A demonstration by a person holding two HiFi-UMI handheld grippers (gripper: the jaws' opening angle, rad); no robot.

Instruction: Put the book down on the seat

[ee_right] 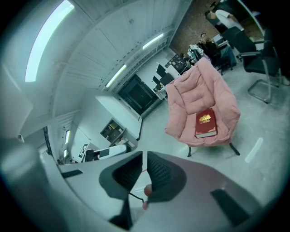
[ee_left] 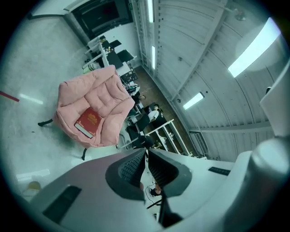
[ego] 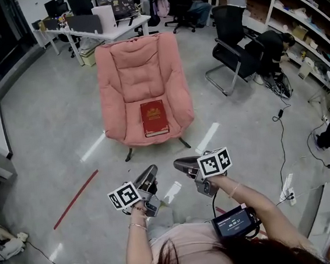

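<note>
A dark red book [ego: 154,117] lies flat on the seat cushion of a pink padded armchair [ego: 141,72], spine towards the chair's left arm. Both grippers hang well in front of the chair, over the floor, away from the book. My left gripper [ego: 150,172] has its jaws together with nothing between them. My right gripper [ego: 180,165] is also shut and empty. The left gripper view shows the book [ee_left: 88,122] on the armchair [ee_left: 102,97] far beyond the left gripper [ee_left: 146,154]. The right gripper view shows the book [ee_right: 206,123] on the armchair [ee_right: 199,90] beyond the right gripper [ee_right: 145,158].
A black office chair [ego: 235,48] stands right of the armchair, and a person [ego: 273,44] crouches by the shelves [ego: 311,19]. Desks with monitors [ego: 100,18] stand behind. Cables [ego: 282,139] trail on the floor at right, and a red strip [ego: 75,198] lies at left.
</note>
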